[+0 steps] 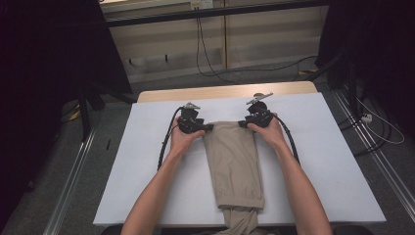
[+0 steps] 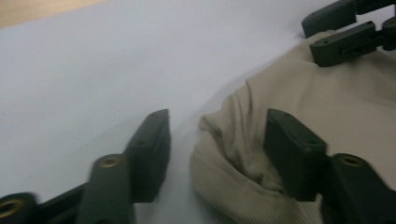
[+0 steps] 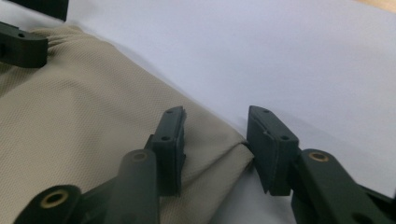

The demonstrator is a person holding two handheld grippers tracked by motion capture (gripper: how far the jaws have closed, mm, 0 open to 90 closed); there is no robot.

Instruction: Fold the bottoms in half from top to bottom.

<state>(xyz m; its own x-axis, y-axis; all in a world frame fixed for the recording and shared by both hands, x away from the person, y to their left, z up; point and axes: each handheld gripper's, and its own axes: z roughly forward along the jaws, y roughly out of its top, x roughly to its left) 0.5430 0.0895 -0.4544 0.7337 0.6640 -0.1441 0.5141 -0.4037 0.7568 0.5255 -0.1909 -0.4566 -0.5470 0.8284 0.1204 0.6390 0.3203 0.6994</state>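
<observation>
A folded beige garment lies lengthwise on the white table top, and its near end hangs over the front edge. My left gripper is at the garment's far left corner. In the left gripper view its jaws stand open astride the bunched corner, one jaw on the cloth and one on the bare table. My right gripper is at the far right corner. In the right gripper view its jaws are open around that corner, with a gap at each side.
A strip of bare wood shows along the table's far edge. Cables run over the floor behind it. Dark stands flank the table. White surface lies free to the left and right of the garment.
</observation>
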